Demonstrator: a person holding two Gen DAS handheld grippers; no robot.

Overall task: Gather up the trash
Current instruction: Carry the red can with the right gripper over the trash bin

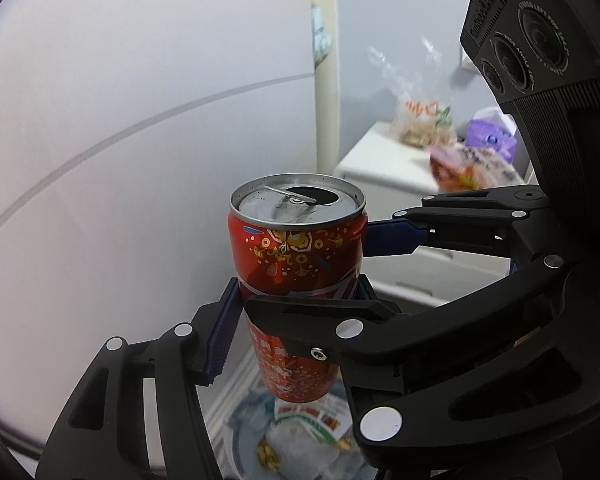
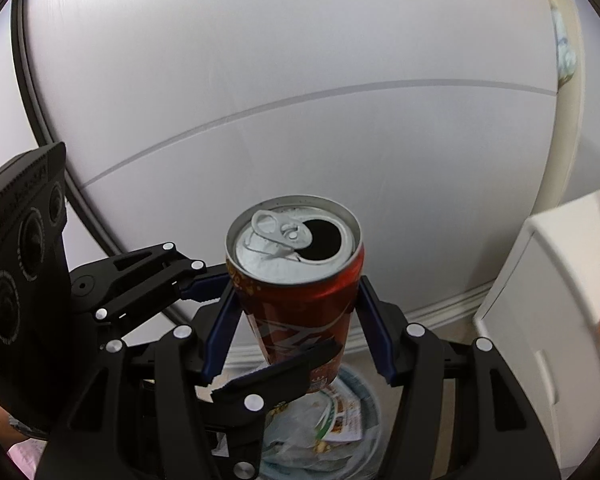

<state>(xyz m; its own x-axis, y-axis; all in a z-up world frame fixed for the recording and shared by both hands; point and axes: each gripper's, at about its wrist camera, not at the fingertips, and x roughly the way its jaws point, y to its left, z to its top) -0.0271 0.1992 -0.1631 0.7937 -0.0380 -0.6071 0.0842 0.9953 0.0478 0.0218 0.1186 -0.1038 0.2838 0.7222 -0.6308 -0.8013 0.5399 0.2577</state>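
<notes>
A red soda can point(image 1: 296, 248), opened, with its tab up, hangs upright in mid-air, and both grippers hold it. My left gripper point(image 1: 298, 296) is shut on the can's middle, its blue pads point(image 1: 222, 332) pressing on the left and right sides. From the right, my right gripper point(image 1: 320, 272) comes in, one finger across the can's front and one behind. The right wrist view has the can point(image 2: 300, 300) between the right gripper's point(image 2: 296, 304) blue pads, and the left gripper point(image 2: 274, 316) reaches in from the left. Below the can is a bin point(image 2: 374, 404) lined with a clear bag and holding wrappers.
A white cabinet point(image 1: 380, 160) stands to the right with snack bags point(image 1: 424, 124) and a purple pack point(image 1: 492, 140) on top. Its side is close by in the right wrist view point(image 2: 560, 300). A pale wall with a grey seam and a cream pipe point(image 1: 326, 80) lie behind.
</notes>
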